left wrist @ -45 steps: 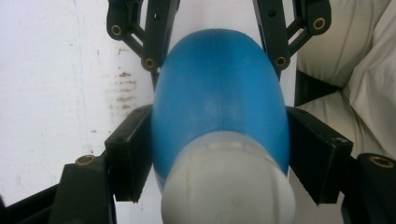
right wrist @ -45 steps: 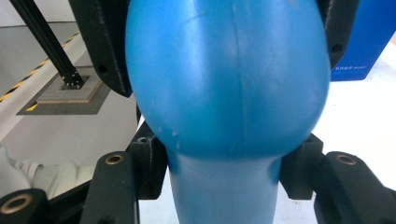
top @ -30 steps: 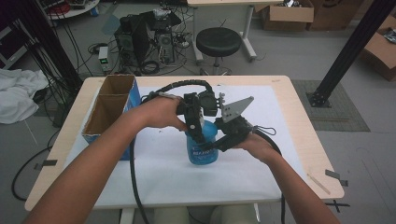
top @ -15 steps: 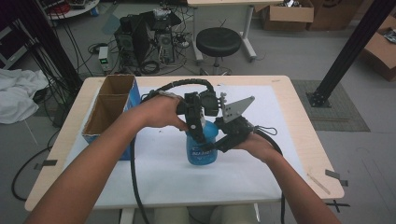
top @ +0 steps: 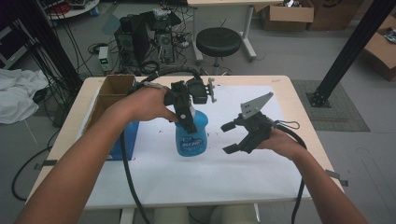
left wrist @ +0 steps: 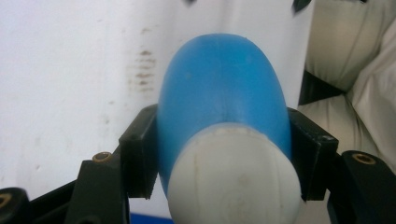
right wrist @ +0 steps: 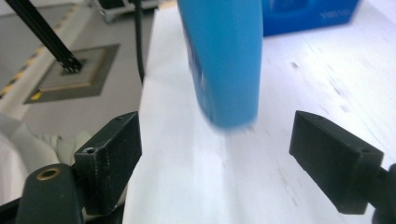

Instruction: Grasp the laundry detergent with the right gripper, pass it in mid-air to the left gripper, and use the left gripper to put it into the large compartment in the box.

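A blue bottle [top: 191, 137] with a white cap is at the middle of the table, over the white paper [top: 210, 186]. My left gripper [top: 188, 122] comes down on it from above and is shut on its upper part. In the left gripper view both pads press the blue bottle [left wrist: 219, 93] just below the white cap [left wrist: 233, 186]. My right gripper [top: 225, 138] is a short way to the bottle's right. Its jaws have just been opening and nothing is between them. The right gripper view has the bottle [right wrist: 224, 60] ahead of that open gripper [right wrist: 215, 158], apart from both pads.
An open cardboard box [top: 112, 93] with a blue side stands at the table's left; its blue side [right wrist: 308, 16] appears behind the bottle. A black stool [top: 218, 42] and computer gear stand beyond the far edge. Cables trail from both grippers.
My right gripper has opened, come off the bottle and drawn away to the right. The left gripper keeps its hold and has raised the bottle a little.
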### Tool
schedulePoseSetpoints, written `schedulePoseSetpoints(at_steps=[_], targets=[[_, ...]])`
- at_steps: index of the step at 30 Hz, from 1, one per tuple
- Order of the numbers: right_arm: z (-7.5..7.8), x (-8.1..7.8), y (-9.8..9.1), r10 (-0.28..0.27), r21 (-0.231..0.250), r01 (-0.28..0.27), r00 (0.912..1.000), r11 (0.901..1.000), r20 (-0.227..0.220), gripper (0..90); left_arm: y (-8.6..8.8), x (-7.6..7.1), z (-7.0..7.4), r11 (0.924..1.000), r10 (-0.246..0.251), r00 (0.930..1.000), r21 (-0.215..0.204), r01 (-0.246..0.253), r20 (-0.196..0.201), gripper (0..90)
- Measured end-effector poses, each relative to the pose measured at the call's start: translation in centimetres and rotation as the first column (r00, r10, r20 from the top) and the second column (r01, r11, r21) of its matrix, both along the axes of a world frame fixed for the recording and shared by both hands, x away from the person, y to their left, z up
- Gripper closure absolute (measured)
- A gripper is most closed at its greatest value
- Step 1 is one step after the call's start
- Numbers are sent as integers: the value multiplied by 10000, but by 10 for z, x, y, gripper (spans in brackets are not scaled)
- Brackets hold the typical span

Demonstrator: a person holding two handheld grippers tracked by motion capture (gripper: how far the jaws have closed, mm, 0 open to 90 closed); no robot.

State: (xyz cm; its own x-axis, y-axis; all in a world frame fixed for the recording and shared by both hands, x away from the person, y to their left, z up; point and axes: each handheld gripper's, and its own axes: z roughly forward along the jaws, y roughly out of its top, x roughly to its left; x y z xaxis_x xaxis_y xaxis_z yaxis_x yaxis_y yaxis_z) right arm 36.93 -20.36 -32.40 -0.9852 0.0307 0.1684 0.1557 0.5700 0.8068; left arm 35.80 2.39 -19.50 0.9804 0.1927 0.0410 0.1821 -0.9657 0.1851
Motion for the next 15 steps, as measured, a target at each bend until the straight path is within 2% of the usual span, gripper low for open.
schedulePoseSetpoints(at_steps=[2, 4, 6, 8, 13, 15], targets=[[4, 1, -10, -159, -215, 160, 9999, 9996, 58, 158, 5, 3, 6, 9990, 432, 9991, -110, -432, 11, 380], [11, 3, -21, -322, -530, 327, 9994, 9981, 108, 161, 9, 5, 12, 9948, 1017, 9948, -97, -1016, 65, 380], [18, 4, -31, -501, -811, 516, 9986, 9954, 196, 163, 12, 6, 18, 9912, 1325, 9911, -1, -1325, 148, 380], [26, 5, -39, -612, -1189, 656, 9973, 9907, 408, 164, 15, 8, 25, 9824, 1864, 9823, 85, -1866, 205, 380], [39, 6, -56, -994, -2118, 1145, 9918, 9706, 805, 160, 25, 15, 43, 9462, 3228, 9456, 76, -3234, 406, 380], [42, 7, -61, -1065, -2429, 1251, 9904, 9619, 885, 161, 28, 17, 50, 9286, 3703, 9274, 62, -3711, 527, 380]])
